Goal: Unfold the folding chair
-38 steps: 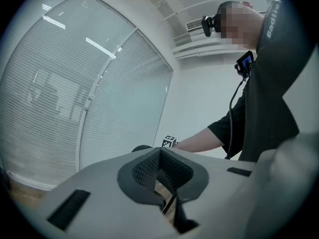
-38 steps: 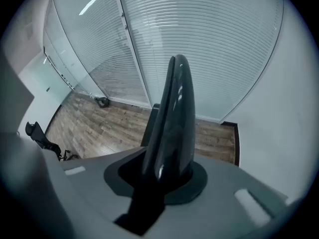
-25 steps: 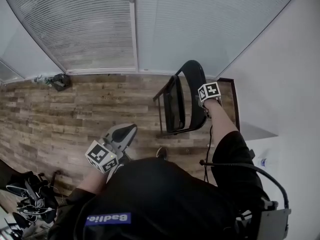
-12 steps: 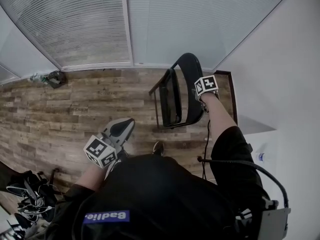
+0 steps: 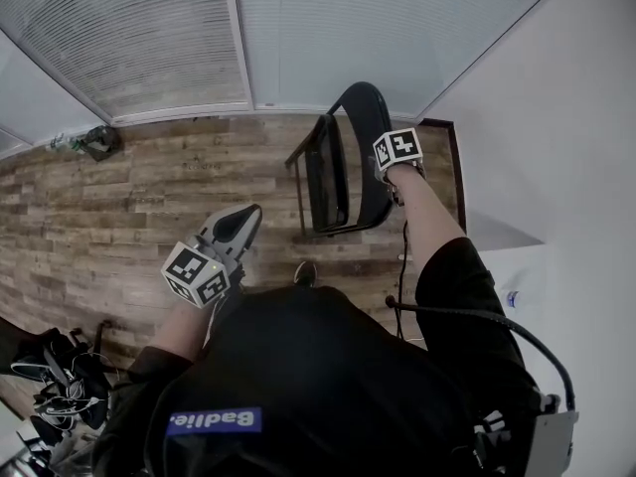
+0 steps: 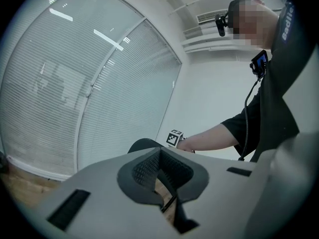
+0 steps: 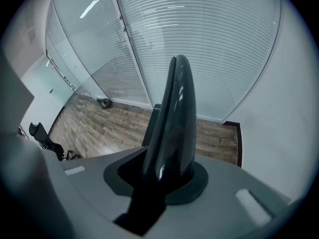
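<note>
folding chair point(image 5: 350, 167) stands on the wooden floor point(image 5: 149, 207), close to the corner where the blind-covered glass wall point(image 5: 149, 38) meets the white wall point(image 5: 556, 117). from my head view it looks still folded: the dark seat panel stands upright close beside the curved backrest, with the thin frame legs below them.

my right hand-held gripper point(image 5: 390, 169) is at the top of the backrest, pointing steeply down, with its marker cube point(image 5: 397, 149) just above my forearm. in the right gripper view the glossy black backrest edge point(image 7: 172, 118) rises straight out from between the jaws of that hand-held gripper point(image 7: 164, 176). the jaws stand partly apart and are clamped on it, and the backrest fills the gap between the pads.

my left hand-held gripper point(image 5: 246, 222) is well apart from the chair, out over bare floor in front of my body and pointing roughly level toward it. in the left gripper view its jaws point(image 6: 160, 171) are pressed fully together with nothing between them. past them i see the top of the chair back point(image 6: 144, 144) and my right arm reaching to it.

a tangle of cables point(image 5: 60, 391) lies on the floor at the lower left, far from the chair.
</note>
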Tool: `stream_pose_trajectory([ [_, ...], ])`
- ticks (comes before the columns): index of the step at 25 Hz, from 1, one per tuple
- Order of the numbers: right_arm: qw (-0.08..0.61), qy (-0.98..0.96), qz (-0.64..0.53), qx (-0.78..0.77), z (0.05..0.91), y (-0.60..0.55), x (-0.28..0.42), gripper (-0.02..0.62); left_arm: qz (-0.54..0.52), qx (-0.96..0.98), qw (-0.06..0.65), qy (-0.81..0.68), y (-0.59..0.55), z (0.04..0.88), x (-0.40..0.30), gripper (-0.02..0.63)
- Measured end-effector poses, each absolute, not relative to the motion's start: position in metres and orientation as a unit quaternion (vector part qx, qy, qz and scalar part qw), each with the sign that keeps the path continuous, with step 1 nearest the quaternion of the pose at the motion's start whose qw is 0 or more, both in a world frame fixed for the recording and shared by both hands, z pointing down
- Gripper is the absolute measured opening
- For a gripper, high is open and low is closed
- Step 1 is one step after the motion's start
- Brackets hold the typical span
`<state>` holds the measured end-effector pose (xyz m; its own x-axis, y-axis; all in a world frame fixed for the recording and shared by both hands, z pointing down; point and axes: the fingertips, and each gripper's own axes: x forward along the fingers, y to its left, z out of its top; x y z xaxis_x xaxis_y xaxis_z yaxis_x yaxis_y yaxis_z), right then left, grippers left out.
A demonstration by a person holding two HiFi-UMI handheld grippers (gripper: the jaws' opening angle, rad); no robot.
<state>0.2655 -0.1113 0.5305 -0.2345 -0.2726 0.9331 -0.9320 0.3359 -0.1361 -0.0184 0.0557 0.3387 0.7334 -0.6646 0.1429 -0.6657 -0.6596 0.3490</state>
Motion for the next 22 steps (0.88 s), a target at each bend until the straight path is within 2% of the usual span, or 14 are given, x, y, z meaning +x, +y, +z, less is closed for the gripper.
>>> stream_pose_trajectory([
  [22, 0.443, -0.685, 0.375, 0.441, 0.532, -0.108, 0.256, 0.086, 0.072, 0.917, 0.279, -0.274, -0.005, 0.414, 0.02, 0.012],
])
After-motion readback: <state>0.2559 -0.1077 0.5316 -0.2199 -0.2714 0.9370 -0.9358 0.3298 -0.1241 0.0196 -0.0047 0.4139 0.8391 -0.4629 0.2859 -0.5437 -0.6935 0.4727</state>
